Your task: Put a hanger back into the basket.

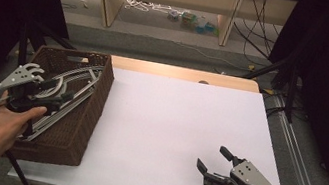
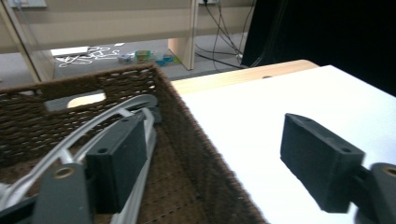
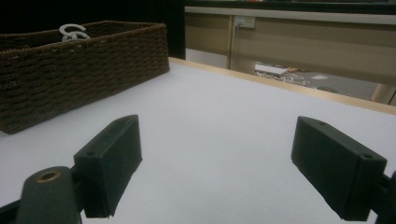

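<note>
**Ana:** What is closest to us, next to the brown basket [image 1: 77, 123]?

**Ben:** The right gripper [image 1: 216, 161]. It sits low on the white table [image 1: 172, 124], well to the right of the basket. Its two black jaws stand wide apart, with just bare table between them.

**Ana:** And the left gripper [image 1: 62, 91]?

**Ben:** It is over the basket, near the right wall. Its jaws are wide apart too. In the left gripper view [image 2: 219, 172] one jaw is inside the basket and the other is out past the wall, over the table. They pinch nothing.

**Ana:** What is in the basket?

**Ben:** Pale grey hangers [image 1: 76, 78]. They lie flat on the bottom. One jaw is just above a hanger; I can't tell if it touches.

**Ana:** And past the basket?

**Ben:** The wooden table edge [image 1: 181, 73], then the floor with small toys [image 1: 192, 21].
</note>
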### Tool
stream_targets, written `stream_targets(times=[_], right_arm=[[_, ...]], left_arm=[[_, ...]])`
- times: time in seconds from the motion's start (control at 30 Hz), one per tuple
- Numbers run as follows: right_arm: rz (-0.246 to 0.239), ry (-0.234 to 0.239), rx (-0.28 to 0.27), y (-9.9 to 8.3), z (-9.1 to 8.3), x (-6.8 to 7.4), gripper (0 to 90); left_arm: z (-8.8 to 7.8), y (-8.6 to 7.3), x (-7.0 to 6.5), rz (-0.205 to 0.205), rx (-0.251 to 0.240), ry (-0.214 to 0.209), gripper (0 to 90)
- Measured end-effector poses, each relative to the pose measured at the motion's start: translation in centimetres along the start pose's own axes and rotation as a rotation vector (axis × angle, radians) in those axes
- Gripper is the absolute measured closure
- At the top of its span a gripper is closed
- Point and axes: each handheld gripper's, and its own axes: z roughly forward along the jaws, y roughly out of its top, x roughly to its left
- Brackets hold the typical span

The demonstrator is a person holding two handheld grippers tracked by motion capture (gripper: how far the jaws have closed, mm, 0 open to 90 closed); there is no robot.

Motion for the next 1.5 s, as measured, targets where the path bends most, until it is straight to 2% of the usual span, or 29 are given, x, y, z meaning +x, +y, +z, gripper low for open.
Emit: stream_targets(times=[0.1,0.13,0.17,0.27,0.47,0.63,0.77,0.87,0.97,1.17,1.3,1.5], right_arm=[[0.001,0.003,0.005,0.0,0.0,0.0,17.0],[0.003,0.004,-0.007,0.0,0.0,0.0,17.0],[-0.019,0.003,-0.018,0.0,0.1,-0.2,17.0],[-0.013,0.000,-0.035,-0.1,0.2,-0.3,16.9],[-0.017,0.023,-0.022,0.0,0.3,-0.1,16.8],[-0.015,0.013,-0.027,0.0,0.0,-0.2,16.7],[-0.017,0.023,-0.029,0.0,0.1,-0.1,16.6],[-0.016,0.012,-0.017,0.0,0.1,-0.1,16.2],[-0.018,0.022,-0.026,0.0,0.0,0.0,16.2],[-0.020,0.003,-0.034,0.2,-0.2,0.2,16.0],[-0.017,0.011,-0.028,0.1,0.0,0.2,15.9],[-0.014,0.010,-0.040,0.1,0.0,0.2,15.8]], left_arm=[[0.2,-0.4,-0.9,-0.009,-0.021,-0.022,20.1],[0.3,-0.6,-1.1,-0.010,-0.025,-0.030,20.1],[0.4,-0.7,-1.4,-0.015,-0.030,-0.035,19.7],[0.7,-1.1,-2.1,-0.035,-0.064,-0.053,18.8],[1.3,-1.7,-3.8,-0.033,-0.080,-0.084,17.4],[1.7,-2.0,-5.5,-0.028,-0.103,-0.104,17.4],[2.1,-2.5,-7.0,-0.003,-0.092,-0.137,17.3],[2.3,-2.9,-7.9,0.006,-0.084,-0.158,17.2],[2.4,-3.3,-8.5,0.026,-0.088,-0.164,17.2],[2.2,-4.3,-9.7,0.050,-0.088,-0.202,17.0],[2.4,-5.3,-10.4,0.067,-0.093,-0.233,17.0],[2.6,-6.7,-11.1,0.103,-0.100,-0.231,16.8]])
